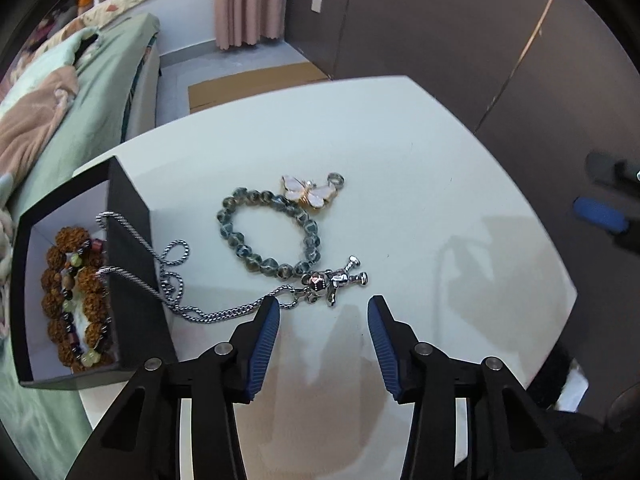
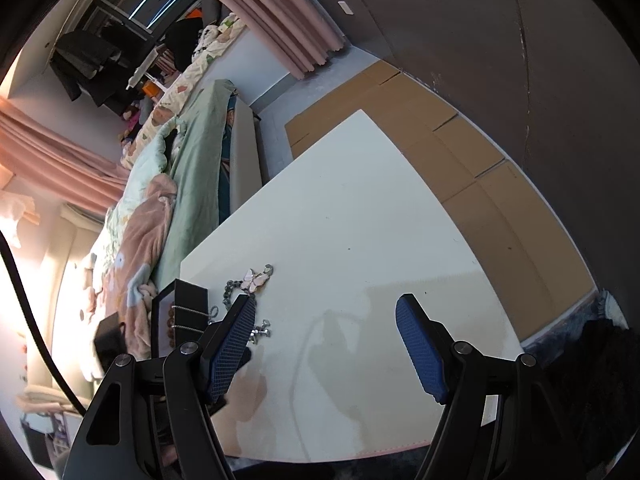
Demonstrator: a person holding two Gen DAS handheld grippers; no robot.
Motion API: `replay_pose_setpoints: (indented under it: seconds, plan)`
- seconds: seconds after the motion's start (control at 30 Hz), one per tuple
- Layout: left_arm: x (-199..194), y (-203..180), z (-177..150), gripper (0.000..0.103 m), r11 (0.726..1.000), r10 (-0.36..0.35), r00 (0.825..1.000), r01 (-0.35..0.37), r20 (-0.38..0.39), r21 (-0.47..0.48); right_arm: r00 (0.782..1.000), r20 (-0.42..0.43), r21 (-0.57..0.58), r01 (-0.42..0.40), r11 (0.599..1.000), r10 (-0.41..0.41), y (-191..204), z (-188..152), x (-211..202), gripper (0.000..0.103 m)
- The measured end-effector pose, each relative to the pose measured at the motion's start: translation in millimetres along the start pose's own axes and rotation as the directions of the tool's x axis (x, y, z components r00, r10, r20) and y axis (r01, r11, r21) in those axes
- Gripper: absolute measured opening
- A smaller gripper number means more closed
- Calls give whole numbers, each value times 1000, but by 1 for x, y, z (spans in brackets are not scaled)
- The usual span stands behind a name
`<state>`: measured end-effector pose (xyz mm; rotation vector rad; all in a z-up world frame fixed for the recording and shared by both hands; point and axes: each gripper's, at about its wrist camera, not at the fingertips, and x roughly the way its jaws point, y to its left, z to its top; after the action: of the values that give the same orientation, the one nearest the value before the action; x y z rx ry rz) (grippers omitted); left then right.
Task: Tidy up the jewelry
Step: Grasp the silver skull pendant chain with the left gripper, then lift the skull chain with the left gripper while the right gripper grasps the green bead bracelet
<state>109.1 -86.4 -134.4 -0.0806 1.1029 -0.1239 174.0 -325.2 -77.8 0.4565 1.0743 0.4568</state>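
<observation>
Just ahead of your left gripper [image 1: 323, 308], whose jaws stand wide apart and hold nothing, lies the silver bear pendant [image 1: 330, 280] on the white tabletop [image 1: 420, 168], near the gap between the blue pads. Its chain necklace [image 1: 176, 280] trails away to the left and drapes in two strands over the near wall of the black box [image 1: 132, 240], which already holds a brown bead bracelet [image 1: 68, 292]; the step in hand looks like getting the rest of this necklace into that box. The pendant's long axis runs roughly left to right across your view, limbs pointing right and the chain end pointing left toward the box. The next move likely calls for a short advance, then closing on the pendant or the chain just beside it and carrying it left over the box wall. The grey bead bracelet [image 1: 268, 232] lies just beyond, touching or nearly touching the pendant, with the butterfly charm [image 1: 308, 192] at its far edge, so take care not to drag them. Your right gripper [image 2: 326, 312] hovers over bare tabletop, well apart from the jewelry, jaws spread and holding nothing.
</observation>
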Motion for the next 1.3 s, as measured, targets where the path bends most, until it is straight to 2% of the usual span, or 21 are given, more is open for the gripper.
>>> replay_pose_setpoints:
  seconds: [0.13,0.47,0.53,0.6,0.73,1.0,1.3]
  plan:
    - [8,-7,1,47,998,30,999,-30,-10,48,1000,-6,0,-4,1000,4,-1,1,2,74]
    - [19,-13,11,47,989,95,995,-99,34,112,1000,-18,8,3,1000,-3,-2,4,6,74]
    - [18,-13,10,44,990,90,995,-94,43,106,1000,-26,0,8,1000,-8,0,4,8,74]
    - [16,-11,10,21,990,91,995,-96,49,100,999,-32,-8,12,1000,-12,0,4,11,74]
    - [15,-6,14,15,995,50,998,-53,39,80,999,-45,-19,19,1000,-20,1,3,15,74]
    - [-15,-3,21,14,999,27,993,-31,115,38,998,-51,-20,26,999,-27,2,3,17,74]
    - [-66,17,35,14,999,-8,971,19,239,-45,996,-79,-51,30,998,-34,12,-2,30,74]
